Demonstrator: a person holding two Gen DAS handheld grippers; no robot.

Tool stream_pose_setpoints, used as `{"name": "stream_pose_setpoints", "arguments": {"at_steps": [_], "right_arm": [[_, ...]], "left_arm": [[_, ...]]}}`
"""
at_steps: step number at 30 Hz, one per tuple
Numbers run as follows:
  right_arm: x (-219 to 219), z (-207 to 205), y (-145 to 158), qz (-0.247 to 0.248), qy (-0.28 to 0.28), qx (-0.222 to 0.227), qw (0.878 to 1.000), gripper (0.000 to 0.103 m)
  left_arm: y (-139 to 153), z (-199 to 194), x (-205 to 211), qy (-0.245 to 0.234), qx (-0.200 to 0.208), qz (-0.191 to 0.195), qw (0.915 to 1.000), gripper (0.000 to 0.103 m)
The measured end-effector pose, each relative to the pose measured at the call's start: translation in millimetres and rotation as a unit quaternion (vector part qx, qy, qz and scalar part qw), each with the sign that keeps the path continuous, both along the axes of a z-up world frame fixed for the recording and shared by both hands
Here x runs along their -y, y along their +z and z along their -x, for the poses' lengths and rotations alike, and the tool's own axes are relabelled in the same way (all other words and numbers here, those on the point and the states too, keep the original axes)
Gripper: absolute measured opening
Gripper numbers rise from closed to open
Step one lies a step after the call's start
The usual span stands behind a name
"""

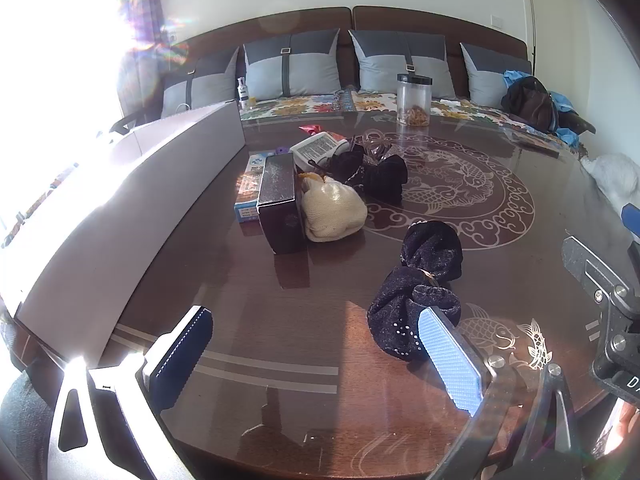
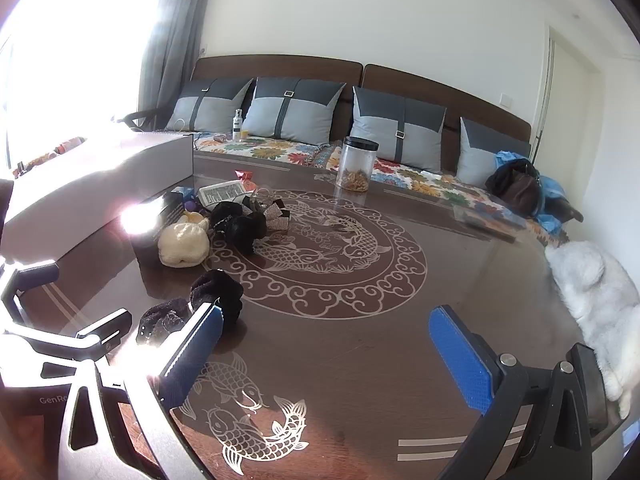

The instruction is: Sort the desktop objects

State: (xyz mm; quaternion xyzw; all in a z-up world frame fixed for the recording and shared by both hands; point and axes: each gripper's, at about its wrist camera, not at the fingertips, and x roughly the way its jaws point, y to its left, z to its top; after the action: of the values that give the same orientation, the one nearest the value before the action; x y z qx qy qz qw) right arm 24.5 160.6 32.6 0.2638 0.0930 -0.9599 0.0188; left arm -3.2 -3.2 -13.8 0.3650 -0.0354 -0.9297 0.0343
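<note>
Both grippers hung released over a dark, fish-patterned desk (image 2: 460, 264). The left gripper (image 1: 316, 364) stood with its fingers (image 1: 450, 360) wide apart and nothing between them; the right-hand finger sat just in front of a black bow (image 1: 416, 292) lying alone near the desk's front. The right gripper (image 2: 324, 360) was likewise spread over bare desk, the bow just beyond its left-hand finger. Farther back lay a cluster: a cream pouch (image 1: 332, 210), a dark box (image 1: 280, 204), a blue packet (image 1: 250, 188) and a second black bow (image 1: 380, 174). A long white box (image 1: 120, 200) lined the left edge; a jar (image 2: 356, 164) stood at the far side.
</note>
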Motion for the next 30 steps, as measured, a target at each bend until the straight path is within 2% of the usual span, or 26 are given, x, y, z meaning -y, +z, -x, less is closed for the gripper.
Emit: {"name": "stream_pose_setpoints", "arguments": {"at_steps": [30], "right_arm": [[4.9, 3.4, -7.4, -0.005, 0.010, 0.009, 1.000, 0.103]], "left_arm": [[-3.4, 3.0, -0.9, -0.002, 0.005, -0.004, 1.0000, 0.103]]}}
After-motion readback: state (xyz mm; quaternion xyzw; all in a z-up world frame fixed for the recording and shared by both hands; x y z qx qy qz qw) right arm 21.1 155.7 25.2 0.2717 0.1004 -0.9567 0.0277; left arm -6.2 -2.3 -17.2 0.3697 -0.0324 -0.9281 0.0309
